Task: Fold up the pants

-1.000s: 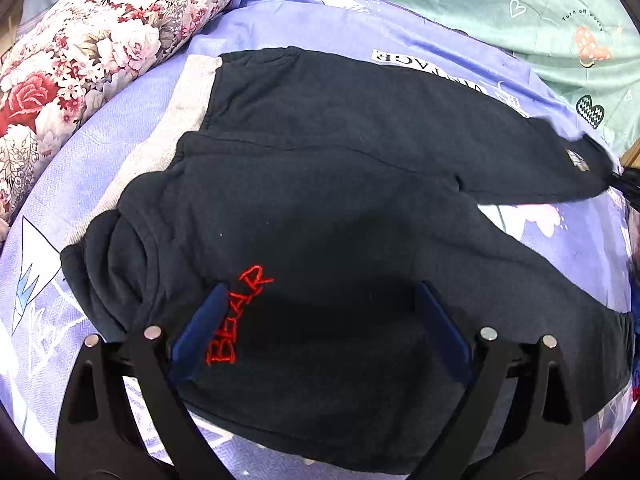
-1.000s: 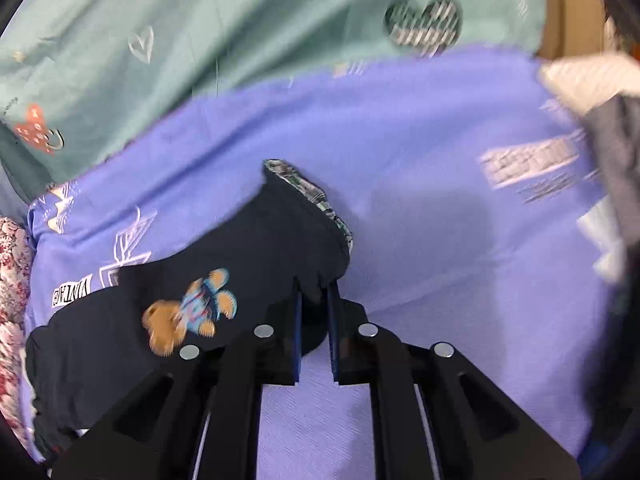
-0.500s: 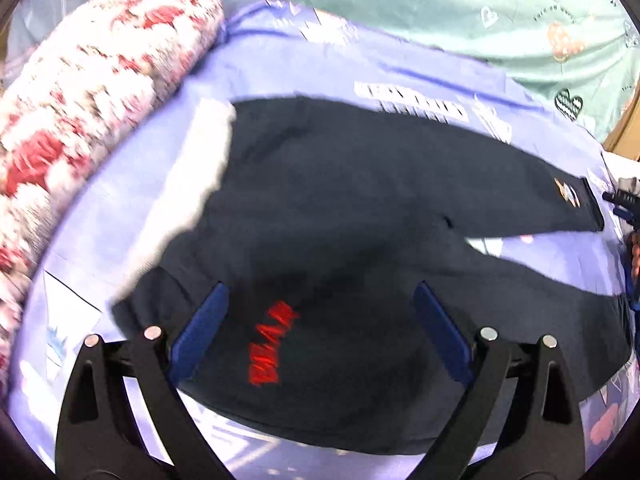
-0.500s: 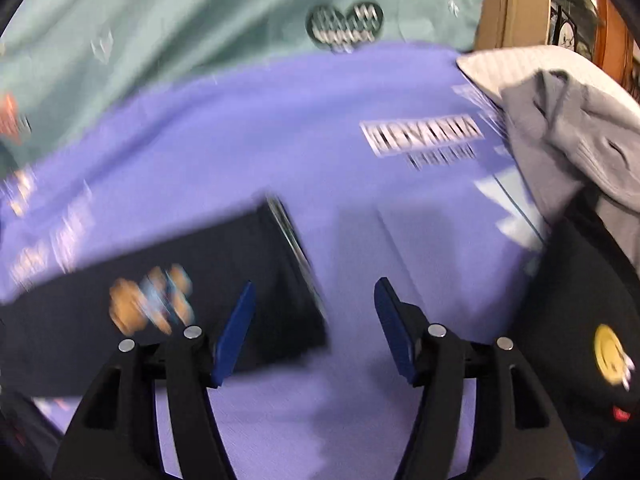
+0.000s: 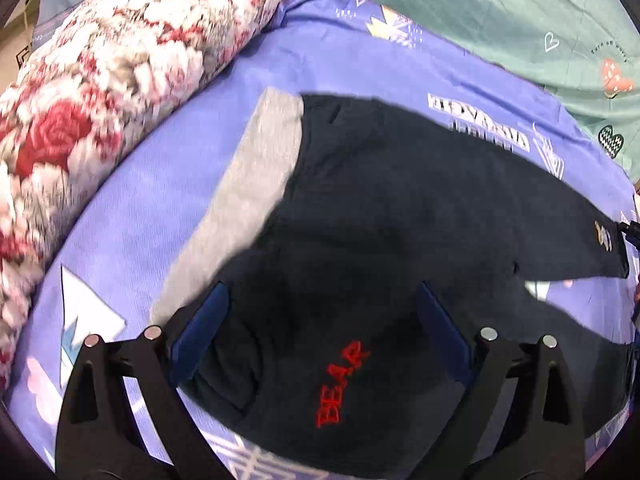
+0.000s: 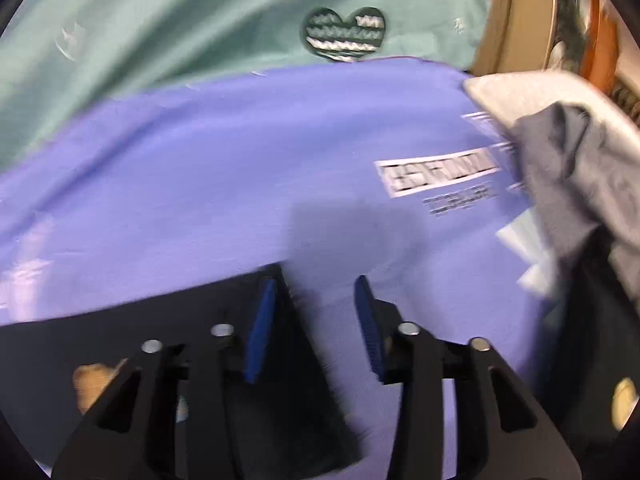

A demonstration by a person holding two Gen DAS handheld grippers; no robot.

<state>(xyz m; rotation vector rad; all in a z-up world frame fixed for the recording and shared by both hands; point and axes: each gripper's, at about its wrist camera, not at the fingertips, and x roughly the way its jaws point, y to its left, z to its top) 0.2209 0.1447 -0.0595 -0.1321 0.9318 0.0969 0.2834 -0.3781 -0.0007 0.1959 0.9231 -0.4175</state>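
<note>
Pants (image 5: 400,216) are just laid flat on the purple sheet (image 5: 152,184), no fold yet, left gripper (image 5: 320,320) wide open, right gripper (image 6: 316,312) part-open, both empty.

In the left wrist view the pants (image 5: 400,216) lie spread on the bed sheet (image 5: 168,184), filling the middle and lower right of the frame, waistband (image 5: 256,176) toward the centre left and one leg running to the right edge. A pillow (image 5: 100,72) lies along the upper left, a blanket (image 5: 520,12) across the upper right. The left gripper (image 5: 320,328) sits at the bottom, over the pants.

In the right wrist view a pant leg end (image 6: 200,320) lies at the lower left beneath the right gripper (image 6: 316,312). A heap of clothes (image 6: 572,184) lies at the right edge.
</note>
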